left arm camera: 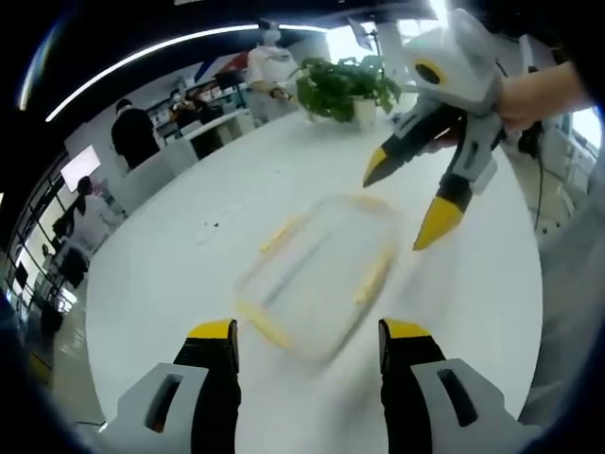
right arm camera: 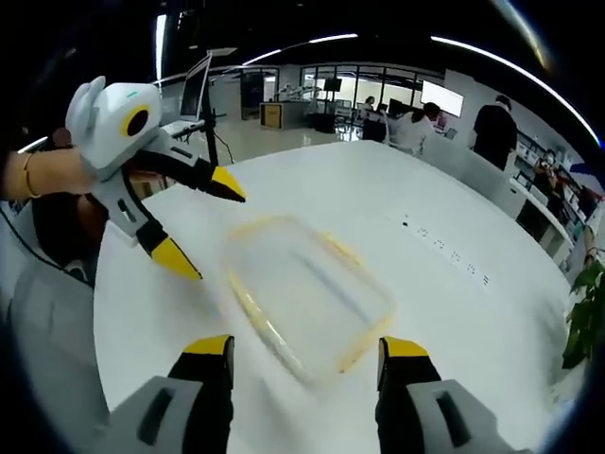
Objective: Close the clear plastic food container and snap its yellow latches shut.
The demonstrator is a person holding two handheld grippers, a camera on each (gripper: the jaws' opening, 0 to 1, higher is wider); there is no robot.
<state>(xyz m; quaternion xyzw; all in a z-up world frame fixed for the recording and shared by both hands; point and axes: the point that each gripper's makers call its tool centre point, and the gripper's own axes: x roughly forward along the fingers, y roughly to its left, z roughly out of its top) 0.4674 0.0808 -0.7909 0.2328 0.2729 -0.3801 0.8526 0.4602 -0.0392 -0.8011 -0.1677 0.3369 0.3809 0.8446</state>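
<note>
Container (left arm camera: pixel 317 274): clear, smooth plastic, motion-blurred, with opaque yellow plastic latches (left arm camera: pixel 374 276) along its edges. Worktop (left arm camera: pixel 274 180): white, smooth, with a soft satin sheen. Right hand-held gripper (left arm camera: pixel 427 194): moulded light-grey plastic shell, matt black jaws tipped in glossy yellow. Left hand-held gripper (right arm camera: pixel 198 227): same grey plastic and yellow-tipped jaws. Plant (left arm camera: pixel 342 87): green, slightly glossy leaves in a white pot.

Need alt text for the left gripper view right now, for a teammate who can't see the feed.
A clear container with yellow latches lies blurred on a white table, just beyond the open left claw. The right claw, also open, hovers over the container's far right side. A potted plant stands at the table's far edge.
</note>
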